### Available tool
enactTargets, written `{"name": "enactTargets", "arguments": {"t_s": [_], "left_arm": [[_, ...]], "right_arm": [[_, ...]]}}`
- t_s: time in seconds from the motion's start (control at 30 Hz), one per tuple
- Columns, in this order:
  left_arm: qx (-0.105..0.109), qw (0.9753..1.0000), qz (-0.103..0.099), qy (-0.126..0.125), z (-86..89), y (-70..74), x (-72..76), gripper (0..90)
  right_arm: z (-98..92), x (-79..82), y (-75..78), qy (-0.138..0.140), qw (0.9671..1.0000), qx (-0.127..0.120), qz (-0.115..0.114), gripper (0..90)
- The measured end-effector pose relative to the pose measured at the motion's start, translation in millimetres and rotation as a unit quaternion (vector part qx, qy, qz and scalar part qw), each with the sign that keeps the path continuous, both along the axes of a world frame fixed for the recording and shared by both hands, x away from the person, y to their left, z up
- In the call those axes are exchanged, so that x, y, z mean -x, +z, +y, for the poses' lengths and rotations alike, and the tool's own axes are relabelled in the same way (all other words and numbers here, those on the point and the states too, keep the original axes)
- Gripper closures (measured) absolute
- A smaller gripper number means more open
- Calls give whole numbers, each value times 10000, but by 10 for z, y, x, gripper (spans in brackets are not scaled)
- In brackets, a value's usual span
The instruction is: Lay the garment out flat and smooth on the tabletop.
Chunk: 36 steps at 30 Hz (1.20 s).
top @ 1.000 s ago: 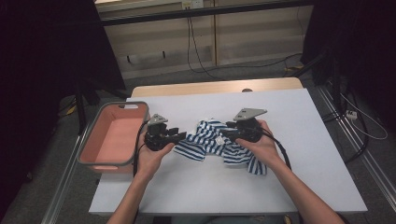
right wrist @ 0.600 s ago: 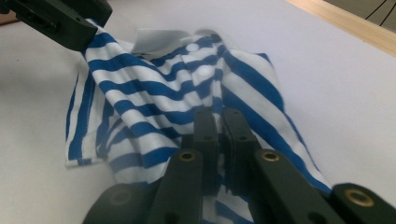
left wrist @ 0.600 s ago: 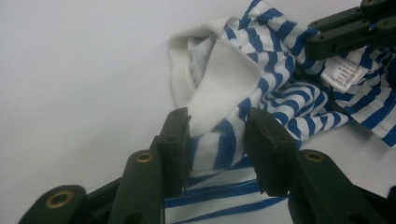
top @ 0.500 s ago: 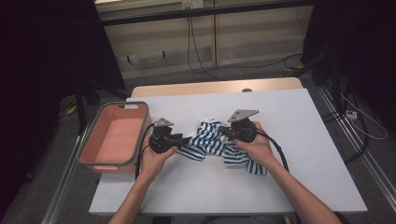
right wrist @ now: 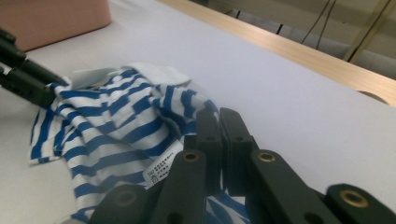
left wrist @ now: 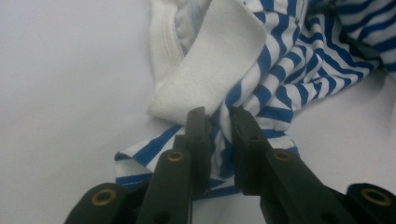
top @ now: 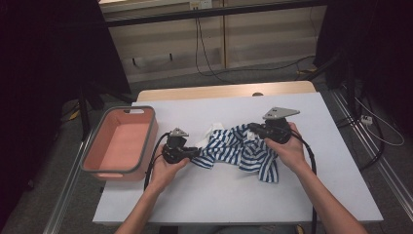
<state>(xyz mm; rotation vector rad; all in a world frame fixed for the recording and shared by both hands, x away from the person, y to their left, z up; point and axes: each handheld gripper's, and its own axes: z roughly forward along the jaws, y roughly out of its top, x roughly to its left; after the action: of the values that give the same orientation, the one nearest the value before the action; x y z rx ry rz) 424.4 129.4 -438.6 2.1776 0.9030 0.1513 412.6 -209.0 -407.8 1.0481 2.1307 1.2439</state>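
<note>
Garment tag print, too small

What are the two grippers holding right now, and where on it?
Both hold the striped garment: the left gripper pinches bunched fabric beside the white collar band, the right gripper its opposite side.

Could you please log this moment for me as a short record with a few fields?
garment: blue-and-white striped shirt, bunched on the table
left gripper: shut on a fold of striped cloth beside the white neckband
right gripper: jaws together, shirt under and beside them; cannot tell whether it grips
care label: showing beside the right jaws
pink bin: at the table's left edge, nothing inside
</note>
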Motion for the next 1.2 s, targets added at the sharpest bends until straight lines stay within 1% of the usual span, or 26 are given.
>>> {"name": "enactTargets", "arguments": {"t_s": [0.07,0.17,0.3,0.4,0.47,0.53,0.67,0.73,0.77,0.8,0.83,0.9,0.93,1.03,1.1,1.2], "left_arm": [[-22,10000,-10,-17,-11,8,12,805],[-7,10000,-34,-37,-12,23,21,815],[11,10000,-38,-45,-14,29,25,819],[5,9999,-58,-94,-26,35,32,823],[13,9999,-74,-117,-39,42,43,825],[-21,9999,-98,-122,-46,54,53,827],[20,9999,-123,-97,-32,73,59,828],[46,9999,-111,-107,-29,80,68,829],[75,9998,-113,-135,-33,88,79,829],[53,9997,-123,-187,-40,95,87,829],[29,9997,-127,-221,-51,98,102,829],[-18,9995,-120,-292,-78,85,141,828],[-97,9991,-133,-385,-91,75,165,828],[-292,9978,-102,-579,-123,1,271,828],[-400,9969,-71,-667,-136,-48,329,827],[-458,9965,-74,-695,-156,-56,363,827]], "right_arm": [[-82,-6,22,-112,9999,-12,-43,887],[-236,-17,53,-314,9994,-114,-90,887],[-452,-11,100,-610,9978,-232,-144,887],[-605,1,116,-796,9963,-259,-195,888],[-699,20,127,-919,9952,-293,-189,887],[-781,42,128,-1059,9938,-264,-190,888],[-945,113,79,-1260,9918,-187,-123,888],[-1038,135,63,-1394,9899,-228,-91,888],[-1067,143,59,-1417,9896,-254,-82,888],[-1097,163,50,-1424,9894,-271,-59,888],[-1103,186,35,-1399,9899,-231,-42,888],[-1095,255,-11,-1329,9911,-52,-1,888],[-1097,296,-41,-1296,9916,5,36,888],[-1129,430,-140,-1214,9924,-4,181,888],[-1134,517,-203,-1159,9928,152,246,887],[-1125,640,-296,-1064,9933,320,307,887]]}}
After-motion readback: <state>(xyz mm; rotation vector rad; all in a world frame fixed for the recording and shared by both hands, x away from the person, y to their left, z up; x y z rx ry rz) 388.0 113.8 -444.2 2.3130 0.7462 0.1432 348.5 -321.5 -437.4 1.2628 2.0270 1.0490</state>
